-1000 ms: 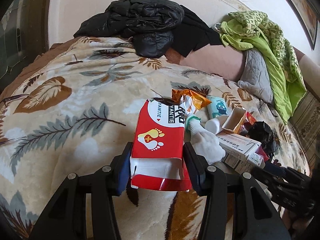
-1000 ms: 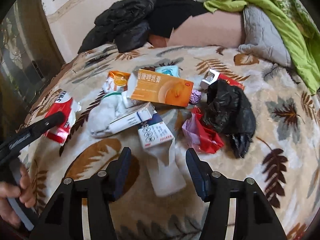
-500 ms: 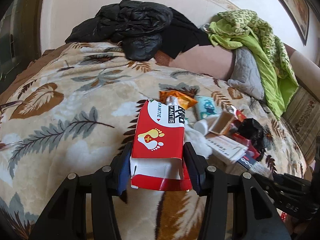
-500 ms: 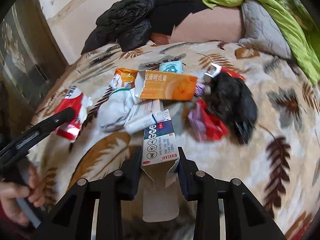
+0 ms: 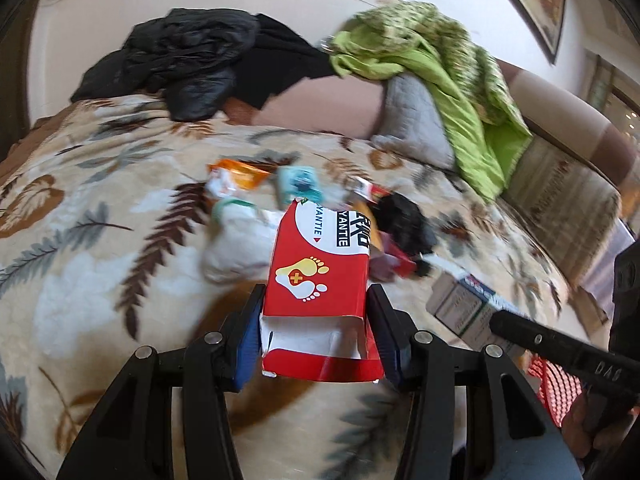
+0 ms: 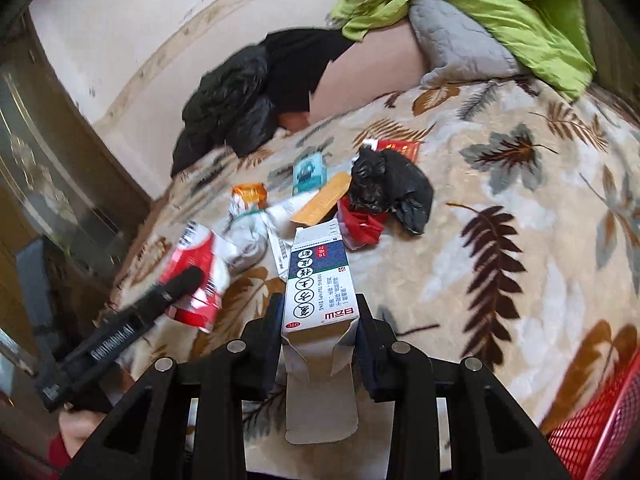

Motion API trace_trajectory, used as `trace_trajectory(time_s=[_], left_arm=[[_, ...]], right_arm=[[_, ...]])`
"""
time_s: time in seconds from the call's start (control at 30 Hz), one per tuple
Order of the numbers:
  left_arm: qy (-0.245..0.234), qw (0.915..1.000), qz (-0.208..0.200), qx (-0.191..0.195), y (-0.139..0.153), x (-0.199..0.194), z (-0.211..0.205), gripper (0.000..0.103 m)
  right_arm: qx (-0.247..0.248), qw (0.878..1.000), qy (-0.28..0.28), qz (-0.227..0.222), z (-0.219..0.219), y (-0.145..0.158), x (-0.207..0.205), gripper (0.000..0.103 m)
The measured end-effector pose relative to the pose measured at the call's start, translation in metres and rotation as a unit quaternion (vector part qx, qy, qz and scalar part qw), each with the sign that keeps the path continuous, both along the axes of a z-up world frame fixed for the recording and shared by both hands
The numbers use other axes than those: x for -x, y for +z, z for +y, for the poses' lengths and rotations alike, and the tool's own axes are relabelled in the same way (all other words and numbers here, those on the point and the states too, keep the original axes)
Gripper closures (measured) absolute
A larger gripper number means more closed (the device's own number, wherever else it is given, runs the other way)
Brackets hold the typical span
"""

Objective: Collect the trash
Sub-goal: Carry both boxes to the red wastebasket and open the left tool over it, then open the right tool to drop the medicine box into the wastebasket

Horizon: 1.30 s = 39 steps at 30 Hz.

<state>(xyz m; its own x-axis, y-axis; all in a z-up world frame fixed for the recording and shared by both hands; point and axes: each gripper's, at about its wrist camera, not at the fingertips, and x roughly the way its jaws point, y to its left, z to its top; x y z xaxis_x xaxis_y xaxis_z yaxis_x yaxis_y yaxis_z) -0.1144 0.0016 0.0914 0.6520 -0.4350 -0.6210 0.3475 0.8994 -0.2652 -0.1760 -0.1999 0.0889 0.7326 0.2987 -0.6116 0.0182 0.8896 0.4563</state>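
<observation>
Both claws are loaded: the left gripper (image 5: 316, 336) clamps the red box (image 5: 320, 276), the right gripper (image 6: 318, 336) the white-and-blue box (image 6: 318, 284). A red basket (image 6: 596, 432) waits at four o'clock. Farther off, toward twelve, the black bag (image 6: 390, 184) and wrappers still litter the blanket (image 6: 520, 240).

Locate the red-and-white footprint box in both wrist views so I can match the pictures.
Left wrist view: the red-and-white footprint box sits at lower centre, clamped between the left tongs, open end toward the camera.
Right wrist view: the same box is at lower left, partly behind a black finger of the left tongs.
Shared landmark: the crumpled black plastic bag on the leaf-patterned blanket.
</observation>
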Motion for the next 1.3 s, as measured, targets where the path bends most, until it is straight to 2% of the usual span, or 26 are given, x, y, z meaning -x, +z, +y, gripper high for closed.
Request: trace_trajectory(time_s=[0.17, 0.33, 0.47, 0.63, 0.83, 0.87, 0.9, 0.97, 1.07, 1.3], left_arm=[[-0.043, 0.9991, 0.001, 0.002, 0.004, 0.016, -0.032, 0.054], [-0.125, 0.992, 0.012, 0.013, 0.009, 0.044, -0.084, 0.054], [-0.203, 0.9786, 0.025, 0.019, 0.014, 0.071, -0.136, 0.054], [-0.299, 0.9531, 0.047, 0.01, 0.018, 0.108, -0.213, 0.054], [-0.368, 0.927, 0.07, -0.016, 0.013, 0.146, -0.286, 0.054], [-0.371, 0.9254, 0.072, -0.021, 0.011, 0.147, -0.29, 0.052], [-0.376, 0.9231, 0.076, -0.028, 0.009, 0.152, -0.298, 0.044], [-0.374, 0.9233, 0.081, -0.033, 0.006, 0.152, -0.305, 0.04], [-0.366, 0.9262, 0.085, -0.027, 0.006, 0.15, -0.3, 0.04], [-0.319, 0.9442, 0.08, -0.022, 0.011, 0.125, -0.267, 0.037]], right_arm=[[-0.005, 1.0, -0.025, -0.01, -0.027, 0.009, 0.034, 0.068], [-0.009, 0.997, -0.078, -0.01, -0.078, 0.016, 0.081, 0.068], [0.007, 0.989, -0.15, -0.006, -0.128, 0.022, 0.133, 0.068], [0.016, 0.974, -0.225, 0.012, -0.174, 0.02, 0.189, 0.068], [0.006, 0.96, -0.276, 0.036, -0.212, 0.004, 0.223, 0.066], [0.003, 0.958, -0.284, 0.042, -0.218, 0.0, 0.227, 0.066], [0.002, 0.956, -0.291, 0.044, -0.222, -0.002, 0.232, 0.065], [-0.004, 0.953, -0.298, 0.044, -0.23, -0.005, 0.239, 0.059], [0.0, 0.953, -0.301, 0.036, -0.231, -0.002, 0.24, 0.059], [-0.009, 0.962, -0.273, 0.019, -0.218, 0.006, 0.223, 0.059]])
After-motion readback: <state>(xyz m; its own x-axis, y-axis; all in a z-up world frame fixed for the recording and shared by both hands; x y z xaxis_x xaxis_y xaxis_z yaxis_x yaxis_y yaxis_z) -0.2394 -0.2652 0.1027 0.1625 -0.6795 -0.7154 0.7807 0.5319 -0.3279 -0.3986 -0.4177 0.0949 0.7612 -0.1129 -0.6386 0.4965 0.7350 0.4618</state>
